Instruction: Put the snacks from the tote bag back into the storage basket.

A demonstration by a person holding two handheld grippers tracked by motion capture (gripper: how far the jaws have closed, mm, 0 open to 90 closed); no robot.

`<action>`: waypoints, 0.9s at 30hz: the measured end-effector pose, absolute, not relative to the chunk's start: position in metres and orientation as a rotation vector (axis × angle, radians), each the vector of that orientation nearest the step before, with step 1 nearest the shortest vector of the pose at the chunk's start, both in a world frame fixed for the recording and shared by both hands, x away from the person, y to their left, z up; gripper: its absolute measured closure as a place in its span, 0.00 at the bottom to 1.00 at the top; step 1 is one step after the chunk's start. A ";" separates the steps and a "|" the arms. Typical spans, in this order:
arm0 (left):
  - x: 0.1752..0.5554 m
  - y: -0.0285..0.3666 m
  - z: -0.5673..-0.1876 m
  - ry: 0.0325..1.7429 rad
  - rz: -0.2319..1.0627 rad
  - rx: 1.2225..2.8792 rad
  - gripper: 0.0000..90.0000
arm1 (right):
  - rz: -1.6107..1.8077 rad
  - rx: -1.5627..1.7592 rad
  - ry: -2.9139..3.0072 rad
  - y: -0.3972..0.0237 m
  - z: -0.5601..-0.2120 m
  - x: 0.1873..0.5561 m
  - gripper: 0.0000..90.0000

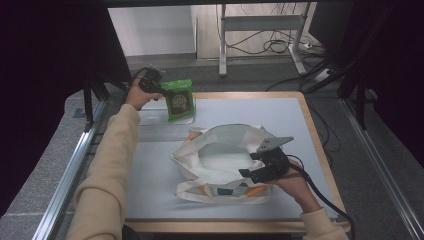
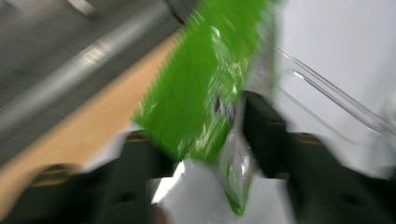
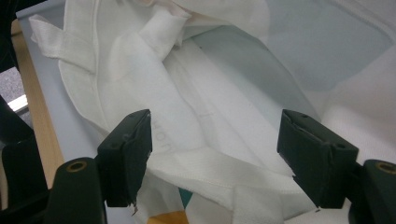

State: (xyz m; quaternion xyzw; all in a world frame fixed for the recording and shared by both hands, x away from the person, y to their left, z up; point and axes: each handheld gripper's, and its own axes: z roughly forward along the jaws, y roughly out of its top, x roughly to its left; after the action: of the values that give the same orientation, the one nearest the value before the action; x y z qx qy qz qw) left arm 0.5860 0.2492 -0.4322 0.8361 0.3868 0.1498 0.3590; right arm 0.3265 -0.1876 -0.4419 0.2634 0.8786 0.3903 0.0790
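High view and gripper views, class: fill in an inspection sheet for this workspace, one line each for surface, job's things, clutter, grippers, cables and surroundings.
Surface: grey mat on a wood-edged table.
Job's things: green packet upright at the mat's far left; white bag lying mid-mat, mouth open.
Clutter: clear tray beside the packet.
Grippers: left gripper at the packet's top edge, jaws either side of it in the blurred left gripper view, grip uncertain; right gripper at the bag's near rim, jaws open with rim fabric between them.
Cables: one trails from the right gripper; loose wires on the floor.
Surroundings: metal rails either side; desk legs beyond.
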 end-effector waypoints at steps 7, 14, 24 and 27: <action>0.584 0.249 -0.415 0.985 0.456 2.084 0.38 | 1.169 0.788 2.630 -0.188 -0.442 0.326 0.30; 0.580 0.261 -0.402 1.006 0.458 2.032 0.36 | 1.169 0.781 2.630 -0.188 -0.442 0.326 0.30; 0.564 0.268 -0.402 0.993 0.370 2.012 0.40 | 1.170 0.775 2.634 -0.187 -0.443 0.327 0.30; 0.558 0.266 -0.403 0.988 0.338 2.022 0.40 | 1.175 0.774 2.634 -0.188 -0.442 0.327 0.30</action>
State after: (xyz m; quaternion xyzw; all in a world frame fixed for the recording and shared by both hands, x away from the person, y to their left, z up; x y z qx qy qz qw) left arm 0.5577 0.2664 -0.4035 0.8067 0.3939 0.1349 0.4194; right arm 0.3270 -0.1876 -0.4418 0.2586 0.8794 0.3922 0.0777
